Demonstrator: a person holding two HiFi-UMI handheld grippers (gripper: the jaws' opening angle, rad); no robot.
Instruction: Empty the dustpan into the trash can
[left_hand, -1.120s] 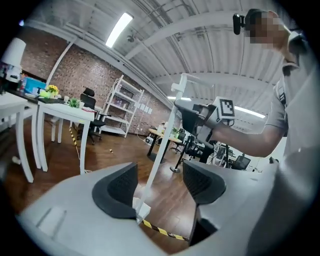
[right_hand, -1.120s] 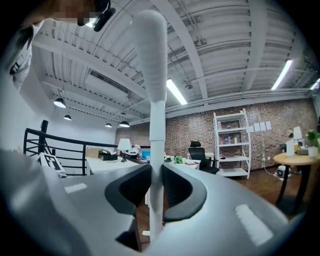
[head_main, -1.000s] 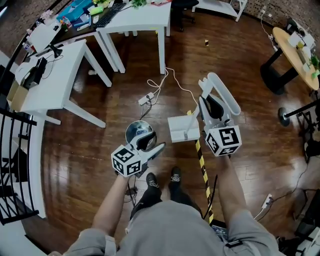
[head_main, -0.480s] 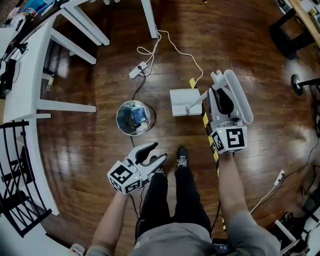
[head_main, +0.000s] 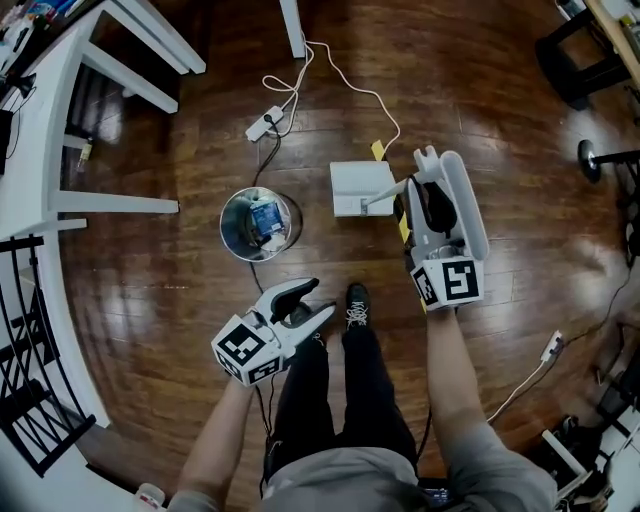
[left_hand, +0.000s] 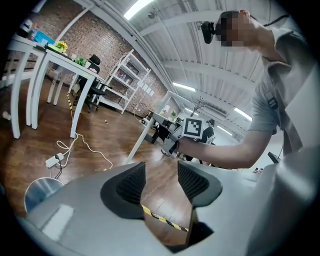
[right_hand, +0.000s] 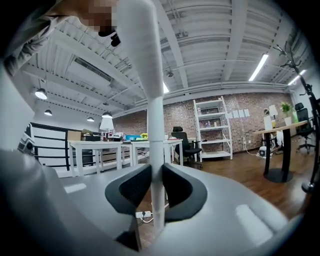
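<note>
We see a dark wooden floor (head_main: 150, 300) with a white power strip (head_main: 262, 123) on its far side, whose white cable (head_main: 350, 90) loops off to the right. A white desk (head_main: 25, 170) stands at the left, with a black railing (head_main: 22, 400) nearer on that side. A strip of yellow-black tape (left_hand: 160, 218) lies on the boards.

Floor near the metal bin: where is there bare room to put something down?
Bare wood lies between the trash can and the white table, and right of the right gripper. Crowded: power strip and cable beyond the can, dustpan and shoes beside it.
</note>
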